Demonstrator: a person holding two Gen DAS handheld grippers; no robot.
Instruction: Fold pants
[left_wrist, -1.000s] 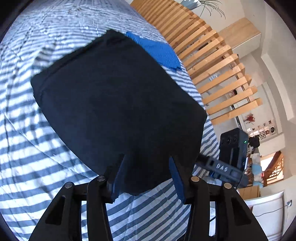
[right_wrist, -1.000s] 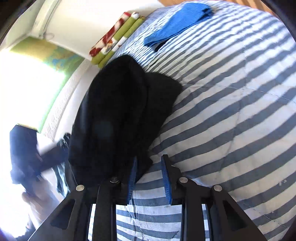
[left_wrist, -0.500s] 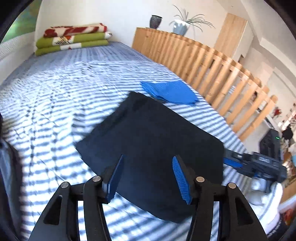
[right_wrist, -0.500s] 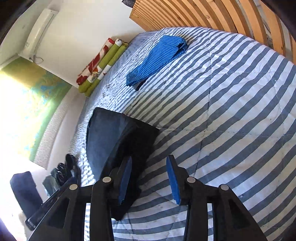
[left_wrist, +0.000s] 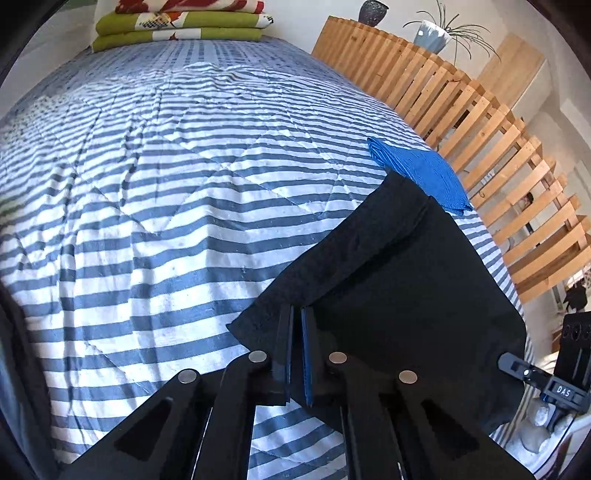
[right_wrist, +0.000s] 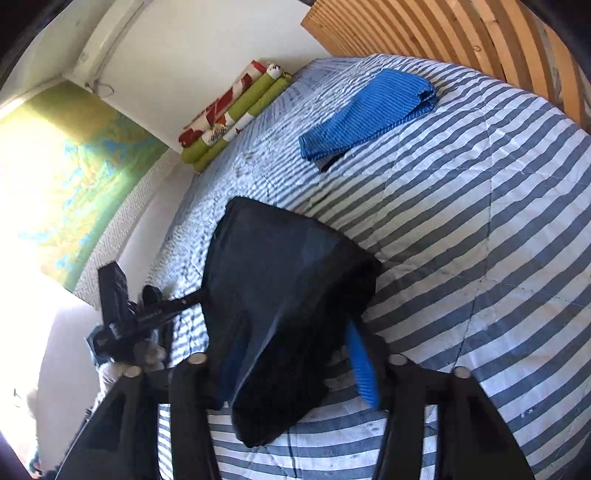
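Observation:
The black pants (left_wrist: 399, 280) lie folded on the striped bed cover (left_wrist: 155, 192), at the right in the left wrist view. My left gripper (left_wrist: 296, 321) is shut on their near left edge. In the right wrist view the pants (right_wrist: 280, 280) bunch up and drape between the wide-apart fingers of my open right gripper (right_wrist: 295, 365). The cloth hides the left finger, and only the blue pad of the right finger (right_wrist: 364, 365) shows. The left gripper (right_wrist: 129, 321) also appears at the far side of the pants.
A folded blue garment (left_wrist: 424, 170) lies beyond the pants beside the wooden slat railing (left_wrist: 480, 122). Folded green and red blankets (left_wrist: 177, 22) are stacked at the head of the bed. Plant pots (left_wrist: 428, 35) stand on the railing ledge.
My left gripper went from open over the pants to shut on their left edge. The right gripper's fingers spread wider and the pants now bunch up between them.

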